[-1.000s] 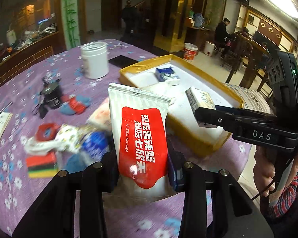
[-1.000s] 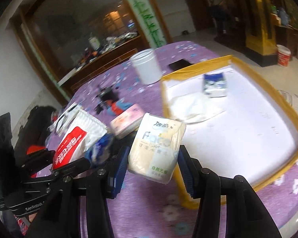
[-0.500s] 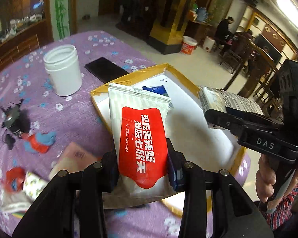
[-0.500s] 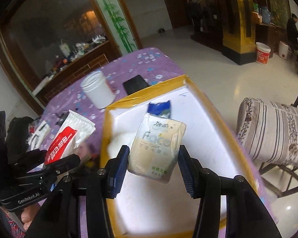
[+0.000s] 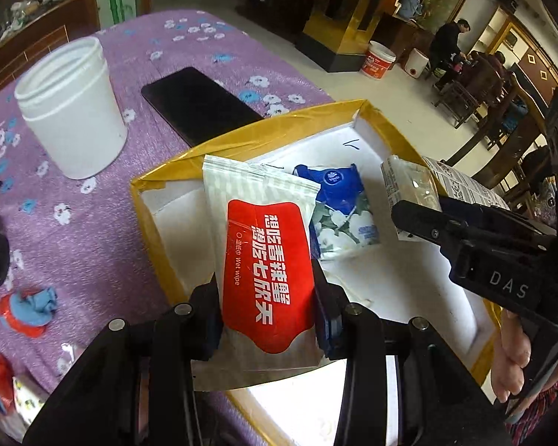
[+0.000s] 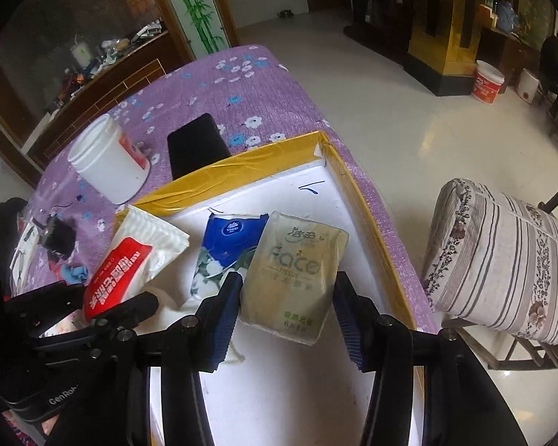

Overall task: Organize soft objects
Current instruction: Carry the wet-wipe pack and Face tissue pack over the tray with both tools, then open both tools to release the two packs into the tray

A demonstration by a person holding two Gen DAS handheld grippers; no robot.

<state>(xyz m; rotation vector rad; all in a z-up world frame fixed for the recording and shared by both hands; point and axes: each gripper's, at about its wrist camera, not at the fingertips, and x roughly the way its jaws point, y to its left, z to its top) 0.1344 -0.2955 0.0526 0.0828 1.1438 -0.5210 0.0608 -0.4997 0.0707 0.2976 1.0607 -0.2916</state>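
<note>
My left gripper (image 5: 268, 319) is shut on a red-and-white wet wipe pack (image 5: 264, 256), held upright above the yellow-rimmed box (image 5: 241, 137) with a white floor. My right gripper (image 6: 286, 312) is shut on a beige face tissue pack (image 6: 294, 275), also over the box (image 6: 249, 163). A blue-and-white tissue pack (image 5: 338, 212) lies inside the box, beyond both held packs; it also shows in the right wrist view (image 6: 223, 249). The right gripper (image 5: 416, 219) with its tissue pack appears at the right of the left wrist view, the wet wipe pack (image 6: 130, 267) at the left of the other.
On the purple flowered tablecloth (image 5: 93, 230) stand a white plastic jar (image 5: 70, 107) and a black phone (image 5: 201, 104) beyond the box. Small red and blue soft items (image 5: 26, 308) lie at left. A striped cushioned chair (image 6: 502, 260) stands right of the table edge.
Both grippers have carried their packs to the right, from above the cluttered tablecloth to above the box, and slightly down. The blue tissue pack now sits just behind them. Both grips are unchanged.
</note>
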